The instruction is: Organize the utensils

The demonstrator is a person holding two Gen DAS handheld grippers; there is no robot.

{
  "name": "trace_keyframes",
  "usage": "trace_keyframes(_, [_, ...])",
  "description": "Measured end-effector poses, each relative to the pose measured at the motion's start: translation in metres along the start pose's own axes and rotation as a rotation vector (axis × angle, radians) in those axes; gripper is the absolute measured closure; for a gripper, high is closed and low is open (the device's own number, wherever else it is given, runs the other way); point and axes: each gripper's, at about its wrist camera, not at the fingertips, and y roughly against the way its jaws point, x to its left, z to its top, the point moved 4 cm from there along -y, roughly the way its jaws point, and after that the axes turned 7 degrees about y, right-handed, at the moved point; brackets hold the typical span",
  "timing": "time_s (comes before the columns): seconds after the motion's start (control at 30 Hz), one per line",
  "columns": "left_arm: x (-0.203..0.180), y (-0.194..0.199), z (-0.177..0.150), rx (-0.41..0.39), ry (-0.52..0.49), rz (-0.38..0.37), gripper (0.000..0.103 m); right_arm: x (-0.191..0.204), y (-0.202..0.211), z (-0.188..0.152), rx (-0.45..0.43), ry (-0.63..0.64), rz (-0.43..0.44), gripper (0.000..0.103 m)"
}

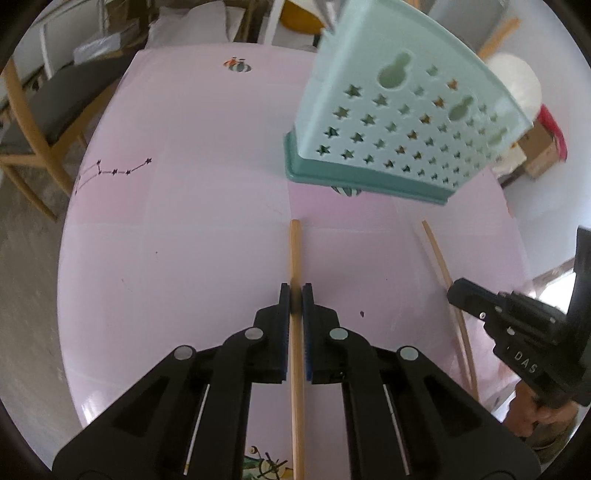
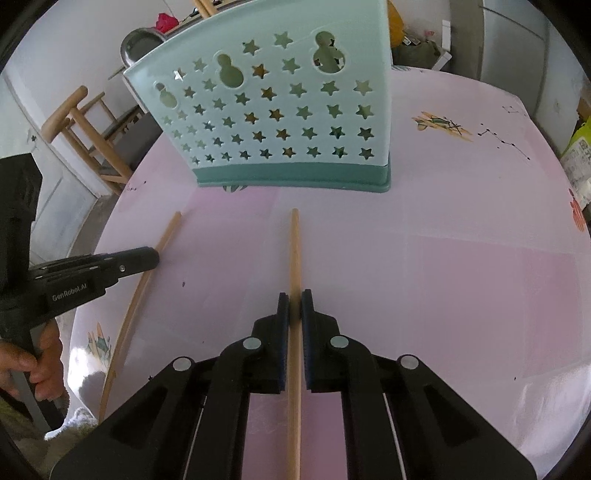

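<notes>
Both the left gripper (image 1: 296,291) and right gripper (image 2: 294,299) are clamped on slim wooden chopsticks (image 1: 296,254) (image 2: 294,251) — lift both level, then tip them into the far pale-green star-punched plastic holder (image 1: 402,122).

A round table (image 1: 207,206) under a pale pink cloth filled most of both views. The cloth carried small prints: a dotted line of dark stars (image 1: 122,170) near one edge, a striped orange-and-grey figure (image 1: 238,64) at the far side, and a sketch in orange and teal (image 2: 441,123). A wooden chair with a grey seat (image 1: 48,110) stood beside the table, and a bare wooden stool (image 2: 88,136) stood near a pale wall. A metal bowl (image 2: 138,44) sat behind, with something red (image 2: 165,22) near it. A cardboard box (image 1: 539,151) lay on the floor.
</notes>
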Motion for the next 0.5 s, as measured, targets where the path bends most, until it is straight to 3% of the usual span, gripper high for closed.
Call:
trace_keyframes(0.17, [0.0027,-0.0025,0.0033,-0.011,0.013,0.008,0.098,-0.0055,-0.0008,0.0036,-0.004,0.003,0.013,0.096])
trace_keyframes(0.5, [-0.0057,-0.0044,0.0043,0.006,-0.076,0.064,0.094,-0.0017,-0.0092,0.0075,0.022,0.028,0.028,0.096])
